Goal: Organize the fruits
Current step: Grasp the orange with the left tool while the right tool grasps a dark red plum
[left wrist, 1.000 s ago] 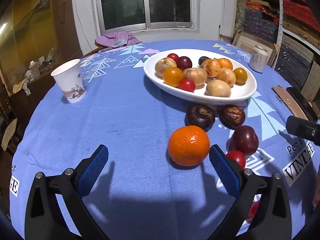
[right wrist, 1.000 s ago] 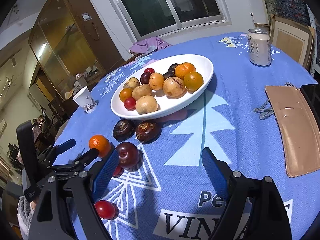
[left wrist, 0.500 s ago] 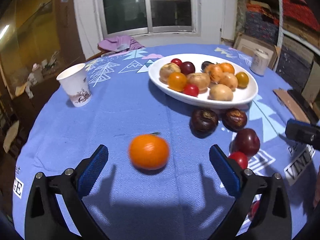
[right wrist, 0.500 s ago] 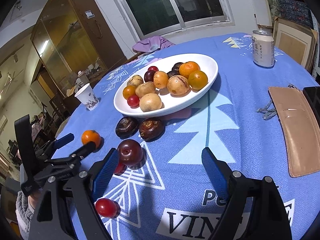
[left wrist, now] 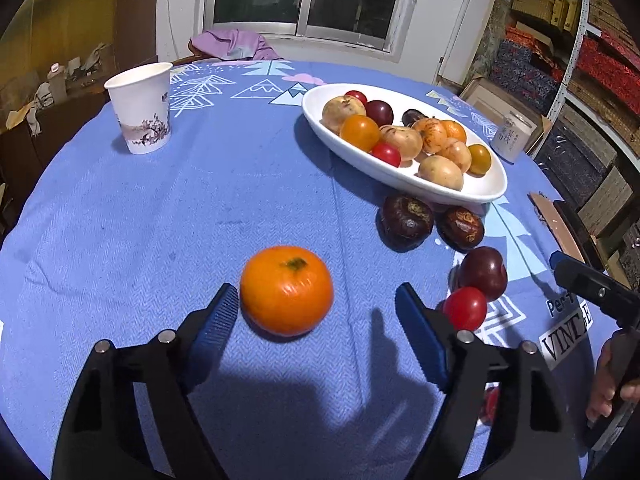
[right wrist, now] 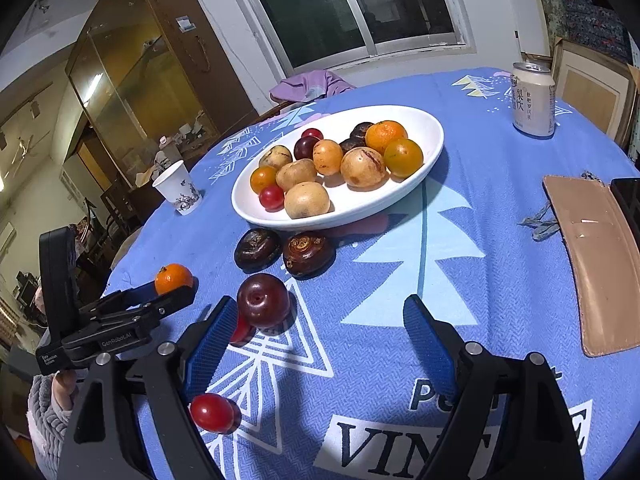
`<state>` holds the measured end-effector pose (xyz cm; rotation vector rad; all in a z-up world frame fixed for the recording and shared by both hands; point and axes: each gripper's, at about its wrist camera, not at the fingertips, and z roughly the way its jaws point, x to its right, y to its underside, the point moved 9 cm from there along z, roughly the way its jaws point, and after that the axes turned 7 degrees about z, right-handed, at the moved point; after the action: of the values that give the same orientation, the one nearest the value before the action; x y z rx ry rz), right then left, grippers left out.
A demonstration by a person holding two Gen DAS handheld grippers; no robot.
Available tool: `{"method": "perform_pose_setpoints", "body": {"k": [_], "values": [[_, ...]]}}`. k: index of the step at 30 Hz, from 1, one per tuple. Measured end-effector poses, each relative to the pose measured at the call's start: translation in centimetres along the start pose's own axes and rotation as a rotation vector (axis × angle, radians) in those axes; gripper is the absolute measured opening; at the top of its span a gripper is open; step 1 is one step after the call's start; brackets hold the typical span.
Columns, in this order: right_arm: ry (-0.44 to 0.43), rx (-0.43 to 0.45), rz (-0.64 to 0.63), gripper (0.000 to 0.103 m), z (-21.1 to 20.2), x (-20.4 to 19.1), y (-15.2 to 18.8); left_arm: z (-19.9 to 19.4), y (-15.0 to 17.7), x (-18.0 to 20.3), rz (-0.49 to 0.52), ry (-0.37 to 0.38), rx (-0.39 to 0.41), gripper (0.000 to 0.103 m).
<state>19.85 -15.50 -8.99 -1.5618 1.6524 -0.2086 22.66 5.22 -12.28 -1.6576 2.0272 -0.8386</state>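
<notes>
Blue tablecloth [left wrist: 160, 220] bears white bowl [left wrist: 486, 188] filled with mixed fruits [left wrist: 400, 140].

The dish [left wrist: 486, 194] sits on the counter [left wrist: 200, 208] ahead of me, fruit piled in it. Just before it lie two passion fruits [left wrist: 406, 222], then a plum [left wrist: 482, 268] nearer me. Left of the plum, the mandarin [left wrist: 286, 290] rests between my left claw [left wrist: 316, 312] tips, which are closing. The cup [left wrist: 142, 114] stands far left of the dish, the can [right wrist: 534, 100] to its right.
</notes>
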Motion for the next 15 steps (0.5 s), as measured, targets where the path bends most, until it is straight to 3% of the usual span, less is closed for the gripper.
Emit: {"method": "perform_pose_setpoints", "body": {"k": [3,5,7,15], "values": [[0.0,-0.003,-0.017,0.086,0.1,-0.3,0.2,-0.3,-0.2,0.1,0.009,-0.005,0.018,0.079],[0.005,-0.007,-0.023,0.086,0.2,-0.4,0.3,-0.2,-0.1,0.0,0.005,-0.015,0.014,0.073],[0.007,-0.01,-0.02,0.086,0.3,-0.3,0.3,-0.3,-0.1,-0.4,-0.004,-0.023,0.009,0.06],[0.006,0.003,-0.085,0.086,0.3,-1.3,0.7,-0.5,0.5,-1.2,-0.025,-0.028,-0.003,0.047]]}}
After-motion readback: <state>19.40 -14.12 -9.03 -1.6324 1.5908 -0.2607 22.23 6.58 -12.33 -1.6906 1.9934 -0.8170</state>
